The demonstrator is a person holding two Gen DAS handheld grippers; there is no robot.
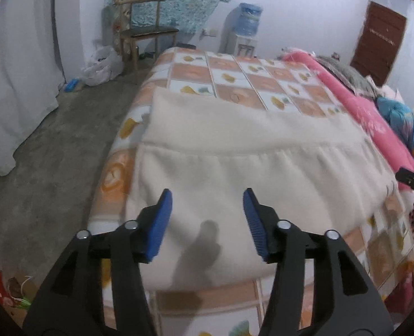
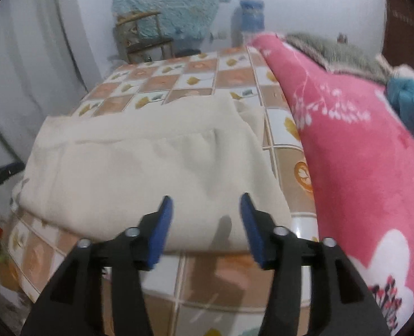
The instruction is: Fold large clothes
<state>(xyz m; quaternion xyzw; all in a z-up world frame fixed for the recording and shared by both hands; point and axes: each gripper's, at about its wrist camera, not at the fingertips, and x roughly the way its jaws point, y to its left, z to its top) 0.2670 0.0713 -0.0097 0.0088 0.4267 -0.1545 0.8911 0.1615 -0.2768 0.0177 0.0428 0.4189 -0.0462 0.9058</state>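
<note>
Dim, cool indoor light, prob. from overhead; soft shadows on the cloth (image 1: 207,173). Motion blur, esp. right view. Heavy fisheye bend, black corners at the edges.

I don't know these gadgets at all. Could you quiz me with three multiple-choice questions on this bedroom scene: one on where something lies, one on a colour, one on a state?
1. Where does the cream garment lie?
A. on the checked bedspread
B. on the floor
C. on the chair

2. What colour are the pads on the fingers?
A. red
B. blue
C. green

3. How does the right gripper stand?
A. shut on cloth
B. open, holding nothing
C. shut, empty

Answers: 1 A, bedspread shows around the garment; 2 B, both views show blue pads; 3 B, a clear gap separates the fingers.
</note>
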